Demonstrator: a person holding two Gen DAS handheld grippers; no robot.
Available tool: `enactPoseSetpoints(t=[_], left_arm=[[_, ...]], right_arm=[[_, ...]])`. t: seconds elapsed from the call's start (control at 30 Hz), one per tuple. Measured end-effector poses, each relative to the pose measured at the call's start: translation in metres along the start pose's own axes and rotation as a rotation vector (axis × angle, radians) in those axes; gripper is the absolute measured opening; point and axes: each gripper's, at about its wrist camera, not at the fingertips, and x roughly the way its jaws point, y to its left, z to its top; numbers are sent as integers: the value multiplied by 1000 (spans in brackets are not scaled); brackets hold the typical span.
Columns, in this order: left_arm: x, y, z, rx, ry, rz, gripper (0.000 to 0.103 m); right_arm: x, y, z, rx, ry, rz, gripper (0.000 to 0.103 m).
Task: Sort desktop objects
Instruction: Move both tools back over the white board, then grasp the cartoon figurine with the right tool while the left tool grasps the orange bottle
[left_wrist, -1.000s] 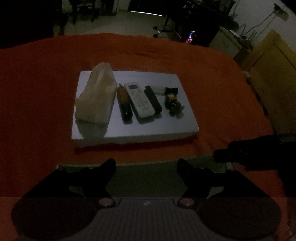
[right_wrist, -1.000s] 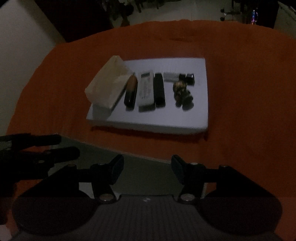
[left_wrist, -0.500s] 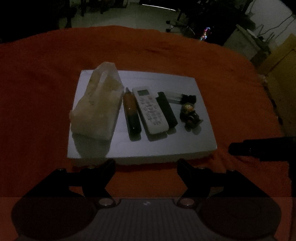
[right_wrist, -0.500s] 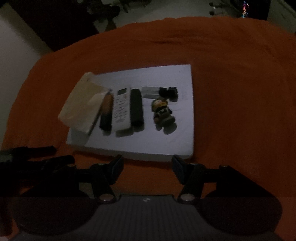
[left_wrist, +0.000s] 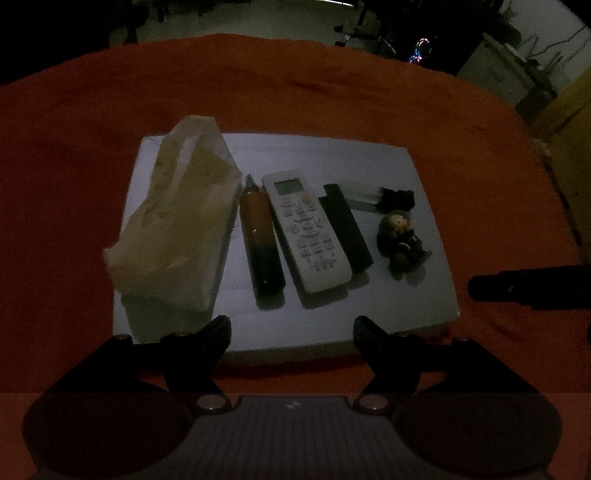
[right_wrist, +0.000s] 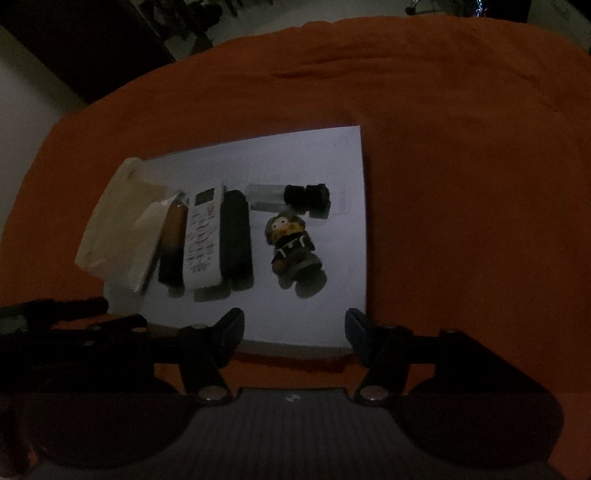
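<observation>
Six items: lie in a row on the white board (left_wrist: 369, 162) atop the orange cloth (left_wrist: 74, 177)
Order: tissue pack (left_wrist: 173, 236), brown-black tube (left_wrist: 260, 243), white remote (left_wrist: 306, 236), black bar (left_wrist: 345, 229), figurine (right_wrist: 291, 247), small bottle (right_wrist: 288, 195) behind it
Left gripper (left_wrist: 291, 330): fingers spread, holding nothing, at the board's near edge
Right gripper (right_wrist: 294, 323): fingers spread, holding nothing, near the figurine

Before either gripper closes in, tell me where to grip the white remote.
Probably from above, across the narrow width at mid-body: the white remote lies flat with the brown pen and black bar tight alongside, so finger room is scant; the near end is freer.
</observation>
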Motion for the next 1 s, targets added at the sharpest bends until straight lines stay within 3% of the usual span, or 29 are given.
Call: enactPoseSetpoints(t=[0.3,0.5,0.7,0.83,0.9,0.93,1.0], left_arm=[[36,-1,18,9,15,60,70],[57,15,24,-45,21,105,70],[68,30,31,-118,14,107,70],[77,33,33,-170,15,95,70],[77,31,33,-171,-2,95,60],[77,29,33,-164,-11,84,54],[76,26,32,-148,-18,64,30]], right_arm=[[24,-16,23,44,-18,-2,66],[52,-6,38,-53,-25,20,66],[77,10,45,-132,22,26,65],[88,17,45,-163,16,-24,63],[92,19,43,-184,17,-45,58],[92,20,41,-195,13,-49,49],[92,23,37,-217,4,-56,44]])
